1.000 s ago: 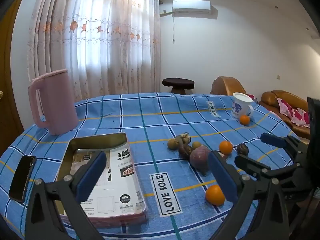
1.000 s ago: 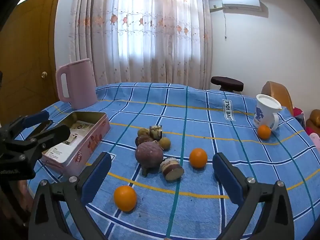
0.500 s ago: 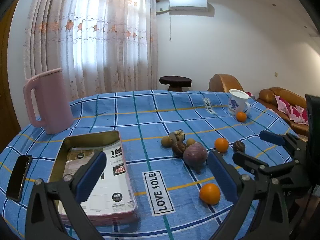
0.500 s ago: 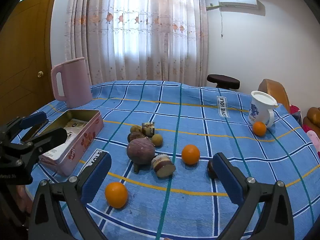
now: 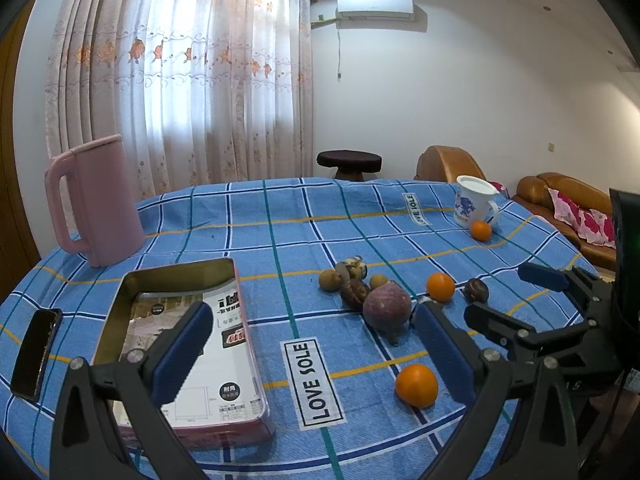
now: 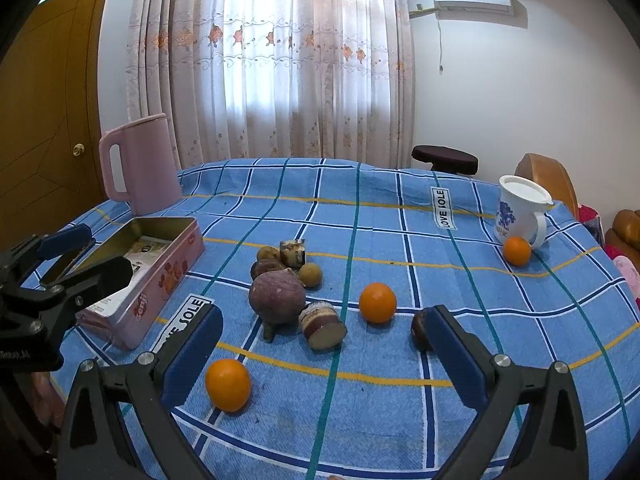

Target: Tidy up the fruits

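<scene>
Fruit lies on the blue checked tablecloth: a large purple round fruit among small brown fruits, a cut piece, a dark round fruit and three oranges, near, middle and far by the mug. An open pink tin sits on the left. My left gripper hovers open over the tin's right edge and the cloth. My right gripper is open above the near fruits. Each gripper also shows in the other's view: the right gripper, the left gripper.
A pink jug stands at the back left, a white mug at the back right. A black phone lies at the left table edge. Sofas and a dark stool stand beyond the table.
Both grippers have drawn back and turned slightly, so the fruits and tin slid a little left in both views. Both stay open; nothing on the table moved.
</scene>
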`<act>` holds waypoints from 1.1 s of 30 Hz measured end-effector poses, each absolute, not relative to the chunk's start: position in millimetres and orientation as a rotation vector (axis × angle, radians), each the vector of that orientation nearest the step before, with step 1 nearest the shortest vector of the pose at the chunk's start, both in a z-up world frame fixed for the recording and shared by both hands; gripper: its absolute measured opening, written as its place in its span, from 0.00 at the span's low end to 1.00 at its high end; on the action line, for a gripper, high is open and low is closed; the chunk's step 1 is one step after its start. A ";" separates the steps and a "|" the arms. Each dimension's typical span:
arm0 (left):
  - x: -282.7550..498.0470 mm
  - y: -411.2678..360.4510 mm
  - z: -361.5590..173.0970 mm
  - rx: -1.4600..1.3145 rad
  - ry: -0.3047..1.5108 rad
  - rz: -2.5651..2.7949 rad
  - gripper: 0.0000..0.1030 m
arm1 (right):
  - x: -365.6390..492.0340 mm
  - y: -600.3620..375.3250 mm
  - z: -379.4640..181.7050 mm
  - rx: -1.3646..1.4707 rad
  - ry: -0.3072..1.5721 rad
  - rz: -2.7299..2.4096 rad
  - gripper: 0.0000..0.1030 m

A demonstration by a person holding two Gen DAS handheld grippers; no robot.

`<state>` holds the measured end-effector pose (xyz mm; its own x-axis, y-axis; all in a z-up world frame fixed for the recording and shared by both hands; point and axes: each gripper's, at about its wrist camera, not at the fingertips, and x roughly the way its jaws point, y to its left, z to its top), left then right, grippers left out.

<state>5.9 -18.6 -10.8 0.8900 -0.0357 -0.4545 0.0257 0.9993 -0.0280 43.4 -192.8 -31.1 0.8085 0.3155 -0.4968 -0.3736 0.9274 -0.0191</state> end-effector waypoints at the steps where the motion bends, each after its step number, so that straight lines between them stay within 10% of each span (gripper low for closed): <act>1: 6.2 -18.5 -11.1 -0.021 0.472 -0.031 1.00 | 43.4 -192.6 -31.2 -0.118 0.510 0.368 0.99; 33: 5.7 -26.6 -17.6 -0.020 0.487 -0.044 1.00 | 41.4 -195.7 -34.8 -0.110 0.516 0.364 0.99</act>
